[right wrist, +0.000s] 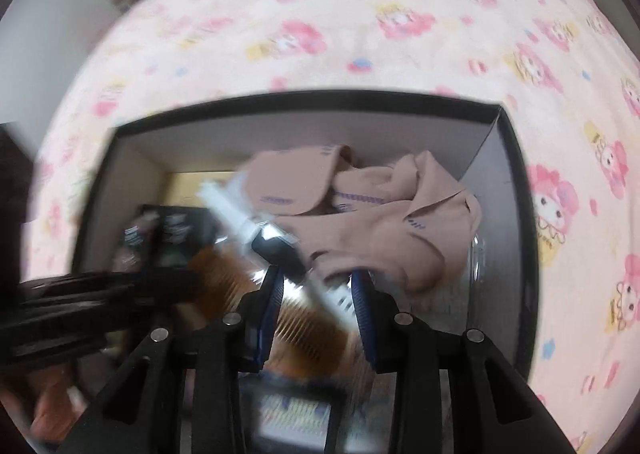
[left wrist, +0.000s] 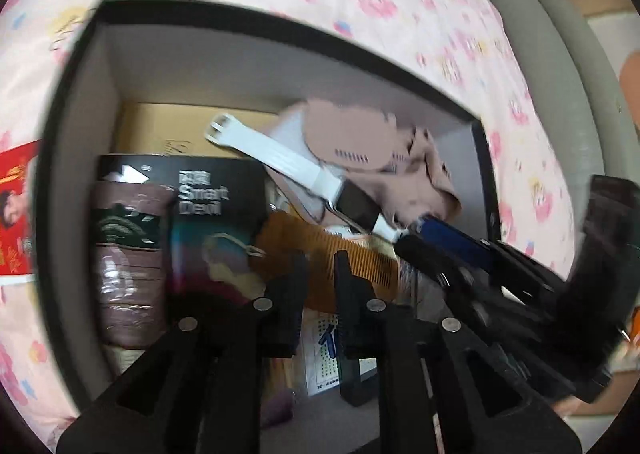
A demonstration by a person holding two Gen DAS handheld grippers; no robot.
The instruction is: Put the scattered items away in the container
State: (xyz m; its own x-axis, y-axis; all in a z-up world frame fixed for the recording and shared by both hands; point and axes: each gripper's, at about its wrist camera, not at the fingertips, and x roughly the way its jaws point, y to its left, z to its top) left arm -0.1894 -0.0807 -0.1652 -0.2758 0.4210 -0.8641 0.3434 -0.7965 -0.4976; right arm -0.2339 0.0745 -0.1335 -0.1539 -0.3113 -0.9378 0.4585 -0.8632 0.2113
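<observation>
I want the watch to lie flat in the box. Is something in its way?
Yes. The watch is already inside the box, but the orange comb lies under its lower strap and the beige socks crowd its upper side, so it probably cannot reach the bottom there.

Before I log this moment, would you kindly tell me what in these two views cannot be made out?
- Left wrist view: whether the left tongs touch the orange comb; the fingers cover the contact.
- Right wrist view: whether the right tongs grip the white-strapped watch; motion blur smears strap and pads.
- Both views: the box floor, buried under beige socks and packets.
- Left wrist view: the red card, cut off by the box wall.
</observation>
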